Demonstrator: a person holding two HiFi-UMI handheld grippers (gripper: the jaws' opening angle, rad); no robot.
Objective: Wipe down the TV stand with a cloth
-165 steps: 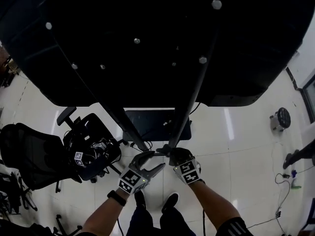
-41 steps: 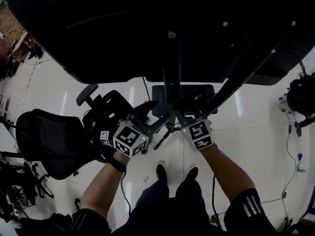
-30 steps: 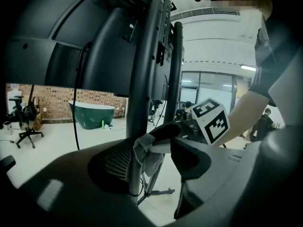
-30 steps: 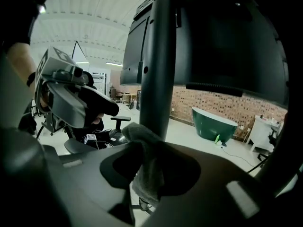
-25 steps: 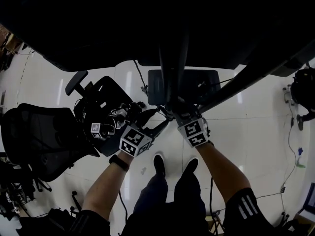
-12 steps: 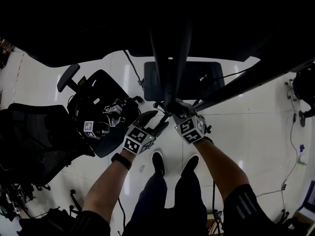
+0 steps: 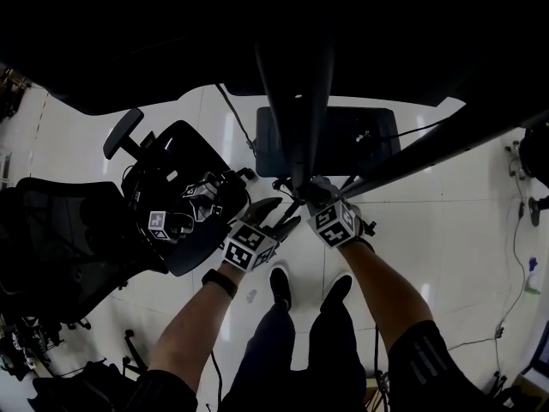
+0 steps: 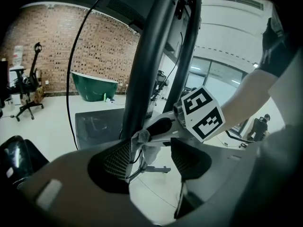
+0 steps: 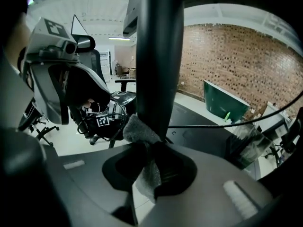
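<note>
The TV stand's black upright pole rises from a dark base plate on the white floor. My right gripper is shut on a grey cloth, which is pressed against that pole. In the right gripper view the cloth hangs down between the jaws. My left gripper is just left of it, open, with nothing held. From the left gripper view I see the pole, the cloth and the right gripper's marker cube.
A black office chair loaded with gear stands close at the left, and another dark chair beyond it. The dark screen overhead fills the top of the head view. A slanted black strut runs to the right. My shoes are below.
Since the oldest frame my head has come closer under the screen. In the last second both grippers stay at the pole's lower part, barely shifting; the cloth remains held.
</note>
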